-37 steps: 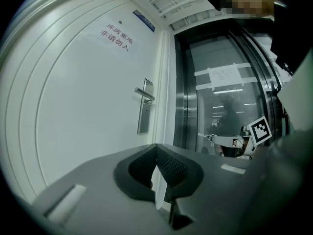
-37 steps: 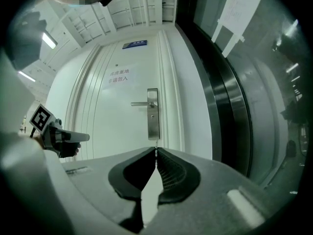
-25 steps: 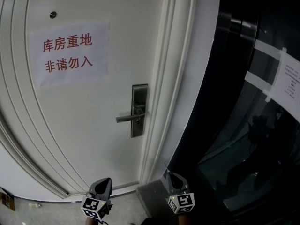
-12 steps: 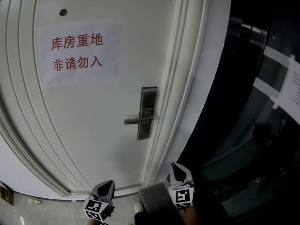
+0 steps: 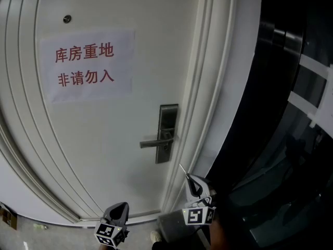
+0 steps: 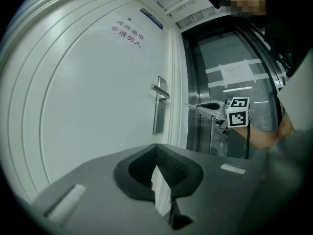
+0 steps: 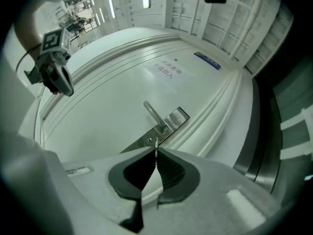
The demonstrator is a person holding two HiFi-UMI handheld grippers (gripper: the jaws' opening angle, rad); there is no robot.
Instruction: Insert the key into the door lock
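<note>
A steel lock plate (image 5: 167, 129) with a lever handle (image 5: 152, 142) sits on the white door (image 5: 104, 155). My right gripper (image 5: 191, 180) is below and just right of the plate, shut on a thin metal key (image 5: 183, 170) that points up towards it. In the right gripper view the key (image 7: 155, 146) sticks out between the shut jaws, its tip just short of the keyhole (image 7: 149, 141) on the lock plate (image 7: 168, 124). My left gripper (image 5: 118, 208) hangs low near the door's foot, jaws shut with nothing in them. The left gripper view shows the lock plate (image 6: 159, 112) and the right gripper (image 6: 205, 106).
A paper sign with red characters (image 5: 86, 65) is stuck on the door above the lock. The white door frame (image 5: 208, 98) runs right of the plate. A dark glass wall with taped paper (image 5: 307, 87) stands further right.
My right gripper has risen towards the lock plate and rolled, so its marker cube now faces differently. The left gripper has barely shifted.
</note>
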